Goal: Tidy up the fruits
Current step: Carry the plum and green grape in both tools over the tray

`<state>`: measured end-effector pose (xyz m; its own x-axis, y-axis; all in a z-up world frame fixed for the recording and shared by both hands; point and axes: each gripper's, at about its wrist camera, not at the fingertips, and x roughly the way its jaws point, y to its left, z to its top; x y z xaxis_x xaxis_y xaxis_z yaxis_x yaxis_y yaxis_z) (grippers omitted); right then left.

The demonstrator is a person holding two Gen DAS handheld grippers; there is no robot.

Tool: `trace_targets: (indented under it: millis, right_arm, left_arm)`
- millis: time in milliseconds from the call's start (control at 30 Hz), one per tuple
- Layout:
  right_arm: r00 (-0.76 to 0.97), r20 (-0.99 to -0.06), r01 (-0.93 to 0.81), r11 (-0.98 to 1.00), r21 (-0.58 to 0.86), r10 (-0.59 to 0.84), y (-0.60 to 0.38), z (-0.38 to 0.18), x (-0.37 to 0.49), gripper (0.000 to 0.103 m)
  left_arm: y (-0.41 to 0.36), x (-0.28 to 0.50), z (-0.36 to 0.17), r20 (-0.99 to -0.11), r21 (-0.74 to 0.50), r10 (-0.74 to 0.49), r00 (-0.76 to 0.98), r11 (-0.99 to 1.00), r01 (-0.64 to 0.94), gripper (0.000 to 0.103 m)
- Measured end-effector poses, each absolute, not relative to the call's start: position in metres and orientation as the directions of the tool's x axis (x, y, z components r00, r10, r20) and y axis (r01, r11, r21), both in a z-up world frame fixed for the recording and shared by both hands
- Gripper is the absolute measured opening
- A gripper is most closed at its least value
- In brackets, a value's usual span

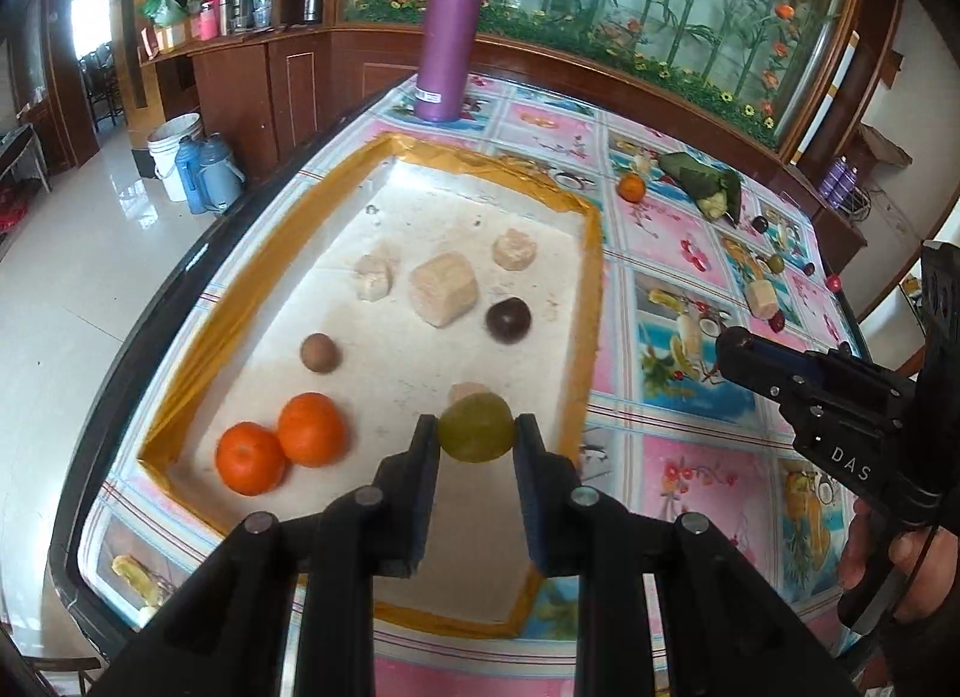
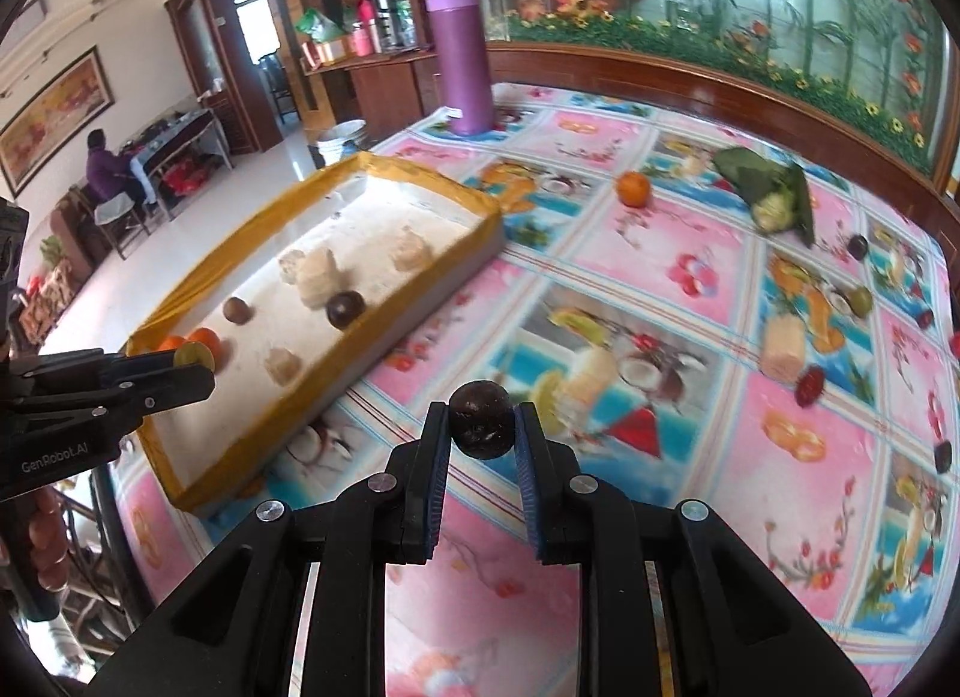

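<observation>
My left gripper (image 1: 477, 436) is shut on a green round fruit (image 1: 477, 427) and hangs above the near part of the white tray with yellow tape edges (image 1: 591, 253). Inside the tray lie two oranges (image 1: 282, 445), a brown fruit (image 1: 319, 353), a dark purple fruit (image 1: 507, 320) and several pale chunks (image 1: 443, 289). My right gripper (image 2: 483, 427) is shut on a dark round fruit (image 2: 482, 419) over the patterned tablecloth, right of the tray (image 2: 420, 289). The left gripper (image 2: 186, 358) with its green fruit shows at that view's left edge.
A purple flask (image 1: 447, 36) stands at the table's far end. On the cloth to the right lie an orange (image 2: 633, 188), a leaf-wrapped bundle (image 2: 774, 193), a pale chunk (image 2: 783, 346) and several small dark and red fruits. A person sits at a distant table (image 2: 102, 165).
</observation>
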<state>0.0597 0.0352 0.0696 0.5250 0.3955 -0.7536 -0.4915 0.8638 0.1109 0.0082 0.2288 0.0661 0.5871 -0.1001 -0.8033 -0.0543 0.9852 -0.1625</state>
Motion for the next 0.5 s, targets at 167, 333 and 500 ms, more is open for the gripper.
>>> trace_targets:
  millis: [167, 333, 500]
  right_arm:
    - [0.521, -0.743, -0.537, 0.838, 0.096, 0.419, 0.068, 0.079, 0.075, 0.021]
    - [0.519, -0.736, -0.569, 0.818, 0.082, 0.435, 0.102, 0.083, 0.096, 0.021]
    - [0.507, -0.741, -0.579, 0.811, 0.085, 0.44, 0.129, 0.076, 0.123, 0.021]
  left_arm:
    - [0.259, 0.018, 0.07, -0.801, -0.138, -0.058, 0.595, 0.986, -0.091, 0.028]
    - [0.285, 0.036, 0.068, -0.809, -0.123, -0.037, 0.586, 0.986, -0.108, 0.028]
    - [0.299, 0.058, 0.058, -0.825, -0.11, -0.03, 0.564, 0.988, -0.108, 0.028]
